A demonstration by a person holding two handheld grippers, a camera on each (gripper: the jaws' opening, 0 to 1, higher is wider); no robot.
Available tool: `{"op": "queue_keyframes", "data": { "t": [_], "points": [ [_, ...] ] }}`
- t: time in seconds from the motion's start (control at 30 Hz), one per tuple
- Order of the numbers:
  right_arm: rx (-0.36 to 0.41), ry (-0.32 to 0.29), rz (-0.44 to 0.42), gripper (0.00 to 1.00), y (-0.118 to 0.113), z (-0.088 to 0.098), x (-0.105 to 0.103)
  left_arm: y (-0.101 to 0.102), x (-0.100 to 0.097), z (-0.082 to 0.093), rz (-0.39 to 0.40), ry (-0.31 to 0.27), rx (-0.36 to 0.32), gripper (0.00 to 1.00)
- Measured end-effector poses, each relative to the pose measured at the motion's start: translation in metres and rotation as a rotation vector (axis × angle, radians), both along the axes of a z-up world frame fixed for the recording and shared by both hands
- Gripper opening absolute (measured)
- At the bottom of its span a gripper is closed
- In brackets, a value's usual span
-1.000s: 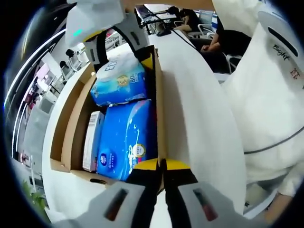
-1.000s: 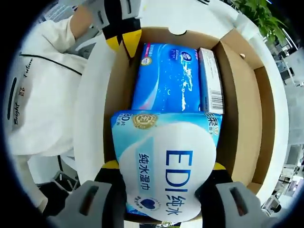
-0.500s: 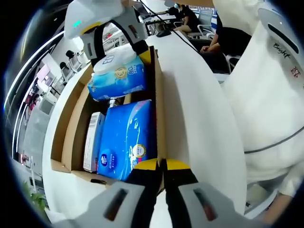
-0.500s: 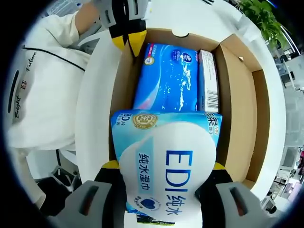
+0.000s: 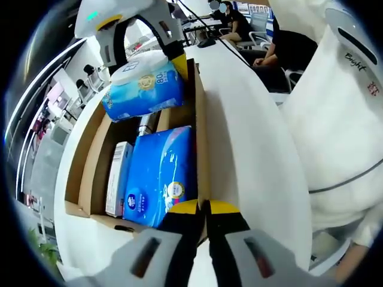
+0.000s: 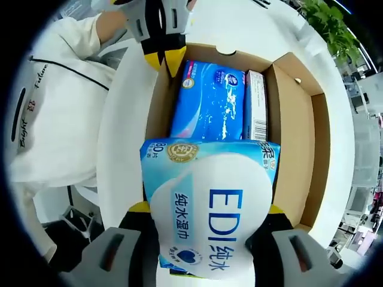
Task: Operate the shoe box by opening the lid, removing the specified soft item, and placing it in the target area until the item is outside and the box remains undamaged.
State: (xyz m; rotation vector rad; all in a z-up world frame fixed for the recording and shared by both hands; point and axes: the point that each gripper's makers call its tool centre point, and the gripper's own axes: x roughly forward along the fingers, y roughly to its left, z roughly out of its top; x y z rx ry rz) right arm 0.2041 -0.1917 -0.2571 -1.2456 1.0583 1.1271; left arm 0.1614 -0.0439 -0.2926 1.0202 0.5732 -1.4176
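Note:
The open cardboard shoe box (image 5: pixel 200 137) lies on a white table. My left gripper (image 5: pixel 203 207) is shut on the box's near wall. In the right gripper view the left gripper (image 6: pixel 166 57) pinches the far corner of the box (image 6: pixel 293 155). My right gripper (image 6: pixel 207 210) is shut on a light-blue pack of wet wipes (image 6: pixel 209 203) and holds it above the box. From the left gripper view the wipes pack (image 5: pixel 143 86) hangs over the box's far end under the right gripper (image 5: pixel 140 33). A blue soft pack (image 5: pixel 158 173) and a slim white carton (image 5: pixel 118 176) lie inside.
The box's lid flap (image 5: pixel 81 155) stands open on the side away from the person. A person in a white garment (image 5: pixel 341 119) is close beside the table (image 5: pixel 251 149). People sit at desks (image 5: pixel 281 51) behind. A green plant (image 6: pixel 328 24) grows past the table's edge.
My right gripper has lifted the wipes pack up out of the box, so the box looks smaller below it. My left gripper has stayed shut on the box wall.

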Motion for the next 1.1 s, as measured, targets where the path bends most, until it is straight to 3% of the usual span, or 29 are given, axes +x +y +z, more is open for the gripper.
{"op": "queue_keyframes", "data": {
  "t": [0.17,0.2,0.63,0.67,0.7,0.93,1.1],
  "points": [
    [-0.044,0.041,-0.019,0.61,-0.008,0.000,-0.007,0.000,0.000,0.000,-0.002,-0.003,-0.002,0.03],
    [-0.050,0.021,-0.015,0.61,-0.008,0.000,-0.007,0.000,0.000,0.000,-0.001,-0.004,-0.007,0.03],
    [-0.042,0.036,-0.007,0.61,-0.015,0.018,-0.006,0.000,0.000,-0.001,-0.002,-0.003,-0.005,0.03],
    [-0.048,0.053,-0.005,0.61,-0.016,0.018,-0.008,0.000,0.000,-0.001,-0.001,-0.002,-0.005,0.03],
    [-0.047,0.064,-0.054,0.61,-0.017,0.019,-0.010,0.000,0.000,-0.001,-0.001,-0.003,-0.004,0.03],
    [-0.057,0.042,-0.034,0.61,-0.019,0.019,-0.009,0.000,0.000,-0.001,-0.001,-0.002,-0.006,0.03],
    [-0.046,0.070,-0.030,0.60,-0.019,0.017,-0.015,0.000,-0.001,0.000,0.000,-0.006,-0.014,0.03]
  ]
}}
